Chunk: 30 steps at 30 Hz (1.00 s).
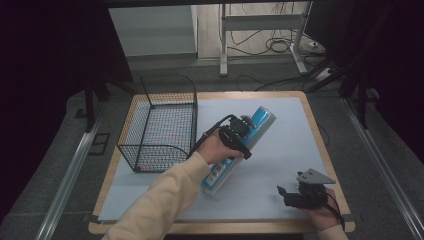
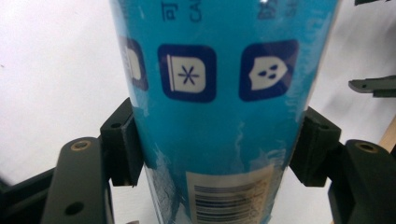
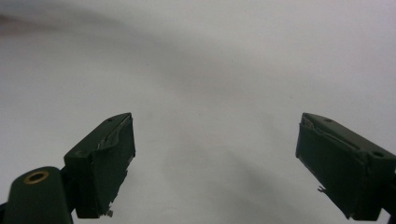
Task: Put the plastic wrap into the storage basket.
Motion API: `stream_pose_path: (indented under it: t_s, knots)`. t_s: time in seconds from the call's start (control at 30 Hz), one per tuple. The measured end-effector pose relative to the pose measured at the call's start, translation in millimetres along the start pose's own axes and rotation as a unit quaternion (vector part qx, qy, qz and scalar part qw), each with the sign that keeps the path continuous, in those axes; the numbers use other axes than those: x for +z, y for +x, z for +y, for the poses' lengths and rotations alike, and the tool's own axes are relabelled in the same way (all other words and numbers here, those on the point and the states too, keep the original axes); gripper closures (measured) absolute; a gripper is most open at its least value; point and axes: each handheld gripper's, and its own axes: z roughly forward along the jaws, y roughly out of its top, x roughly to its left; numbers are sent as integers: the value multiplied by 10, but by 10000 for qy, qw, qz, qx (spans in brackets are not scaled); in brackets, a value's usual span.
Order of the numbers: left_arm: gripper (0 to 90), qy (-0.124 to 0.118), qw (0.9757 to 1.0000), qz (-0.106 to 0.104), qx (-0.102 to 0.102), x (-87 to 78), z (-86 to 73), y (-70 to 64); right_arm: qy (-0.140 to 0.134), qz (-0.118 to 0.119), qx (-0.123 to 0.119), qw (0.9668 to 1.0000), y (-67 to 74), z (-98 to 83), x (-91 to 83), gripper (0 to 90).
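Glossy blue cylindrical can pinched between left gripper fingers; right gripper fingers spread above matte white sheet.

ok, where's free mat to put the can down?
Free: far right mat beyond the can, and the strip between basket and near edge. Crowded: mid-mat at the left tool; near right corner, the right tool.

Wooden table under white sheet; wire basket.

A pale cream sleeve covers the person's left arm, entering from six o'clock. The left gripper has black blocky jaws with brass-ringed screw holes. The right gripper, also black, carries a grey three-cornered plate at its twelve o'clock side and a black cable.
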Motion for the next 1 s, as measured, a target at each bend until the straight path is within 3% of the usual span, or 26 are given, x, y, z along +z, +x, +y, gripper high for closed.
stream_pose_path:
  t_s: [0.4, 1.0]
  knots:
    - [321, -448, 9989, 148, -62, -323, 38, 97, 14, 0, 18, 10000, -4, -5, 0, 121]
    - [321, -544, 9978, 341, -135, -532, 183, 230, 16, 9, 12, 10000, -10, -8, 3, 121]
